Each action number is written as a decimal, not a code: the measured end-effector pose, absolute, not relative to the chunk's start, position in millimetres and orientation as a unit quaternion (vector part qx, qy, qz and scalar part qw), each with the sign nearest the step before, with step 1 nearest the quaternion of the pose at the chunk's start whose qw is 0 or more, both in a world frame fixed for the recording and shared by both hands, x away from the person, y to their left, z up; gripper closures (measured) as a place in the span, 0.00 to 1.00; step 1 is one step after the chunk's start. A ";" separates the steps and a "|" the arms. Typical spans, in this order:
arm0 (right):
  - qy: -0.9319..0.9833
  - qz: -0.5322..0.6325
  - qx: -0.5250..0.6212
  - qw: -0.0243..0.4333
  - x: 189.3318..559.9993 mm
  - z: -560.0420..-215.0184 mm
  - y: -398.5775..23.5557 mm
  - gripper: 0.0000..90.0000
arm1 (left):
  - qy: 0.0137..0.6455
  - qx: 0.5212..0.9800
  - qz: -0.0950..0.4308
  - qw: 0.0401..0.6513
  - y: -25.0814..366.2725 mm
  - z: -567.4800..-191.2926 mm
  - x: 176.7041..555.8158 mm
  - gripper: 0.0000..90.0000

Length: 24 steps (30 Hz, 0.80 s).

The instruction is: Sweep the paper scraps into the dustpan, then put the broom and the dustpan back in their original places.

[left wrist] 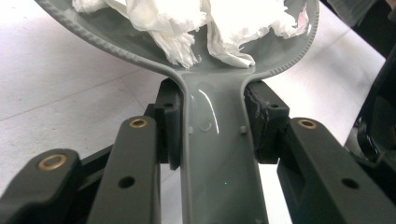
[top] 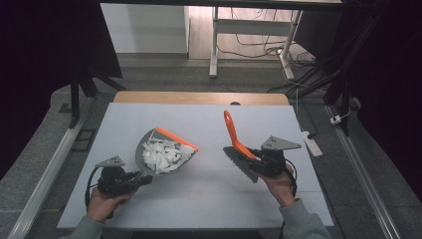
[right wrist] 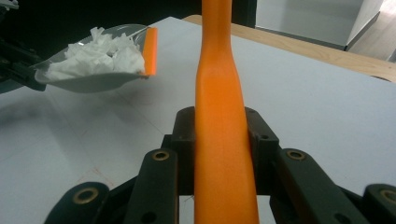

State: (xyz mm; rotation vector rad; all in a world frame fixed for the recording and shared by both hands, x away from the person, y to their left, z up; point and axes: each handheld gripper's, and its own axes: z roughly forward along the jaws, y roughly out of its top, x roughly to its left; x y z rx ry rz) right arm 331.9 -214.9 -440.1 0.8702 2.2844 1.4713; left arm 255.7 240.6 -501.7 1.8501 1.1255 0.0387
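A grey dustpan [top: 164,149] with an orange front lip holds a heap of white paper scraps [top: 161,153]. My left gripper [top: 142,179] is shut on its grey handle [left wrist: 217,154]; the pads press both sides of the handle just behind the pan, and the scraps [left wrist: 187,23] lie right ahead. In the right gripper view the dustpan [right wrist: 93,81] hangs lifted above the table at the left. My right gripper [top: 251,158] is shut on a brush with an orange handle [top: 231,132] that points up and away; its grey bristles [top: 241,163] face the dustpan. That orange handle [right wrist: 220,126] runs straight up between the pads.
The work surface is a white table [top: 199,199] with a wooden strip at its far edge [top: 199,97]. A white power strip [top: 312,143] lies on the floor to the right. Table legs and cables stand behind, dark curtains at both sides.
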 end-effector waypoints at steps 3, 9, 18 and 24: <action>0.792 0.511 0.302 0.142 330.9 -438.9 -218.4 0.77 | 0.466 0.747 0.023 0.473 242.2 -500.7 254.9 0.68; 0.792 0.513 0.300 0.141 330.3 -438.5 -220.8 0.77 | 0.481 0.736 0.031 0.475 245.2 -501.1 254.9 0.68; 0.796 0.509 0.298 0.137 329.9 -440.1 -218.9 0.77 | 0.502 0.719 0.042 0.479 248.1 -502.0 255.1 0.68; 0.798 0.505 0.301 0.132 329.6 -443.3 -217.9 0.77 | 0.511 0.714 0.046 0.477 248.6 -503.6 254.3 0.68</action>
